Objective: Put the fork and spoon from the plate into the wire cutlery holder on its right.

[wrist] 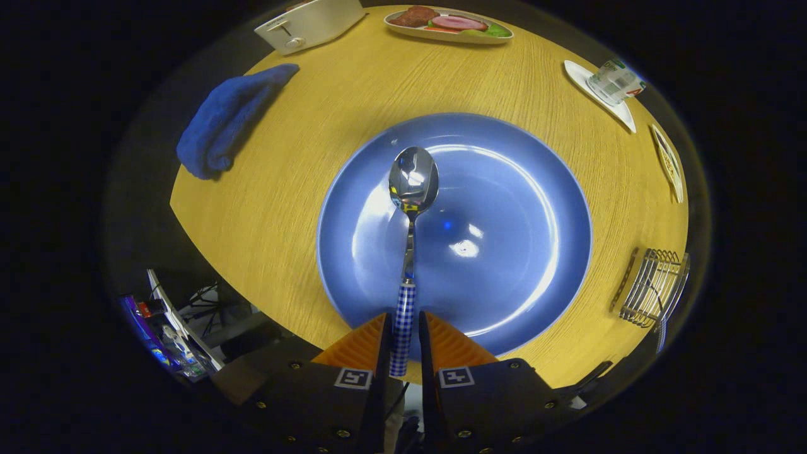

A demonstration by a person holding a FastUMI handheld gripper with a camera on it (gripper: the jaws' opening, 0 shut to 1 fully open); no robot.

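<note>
My gripper (403, 325) is shut on the blue-and-white checked handle of the spoon (411, 208). The spoon points straight ahead of the fingers, and its shiny bowl hangs above the middle of the big blue plate (504, 265). The plate's surface under the spoon is bare. To the right of the plate, at the table's edge, stands the wire cutlery holder (652, 287); a checked handle pokes out at its lower side.
The round wooden table (277, 214) carries a folded blue cloth (230, 120) at the left, a white toaster (309, 24) at the back, a dish of food (449, 25) beyond the plate, and a cup on a white saucer (608, 85) at the back right.
</note>
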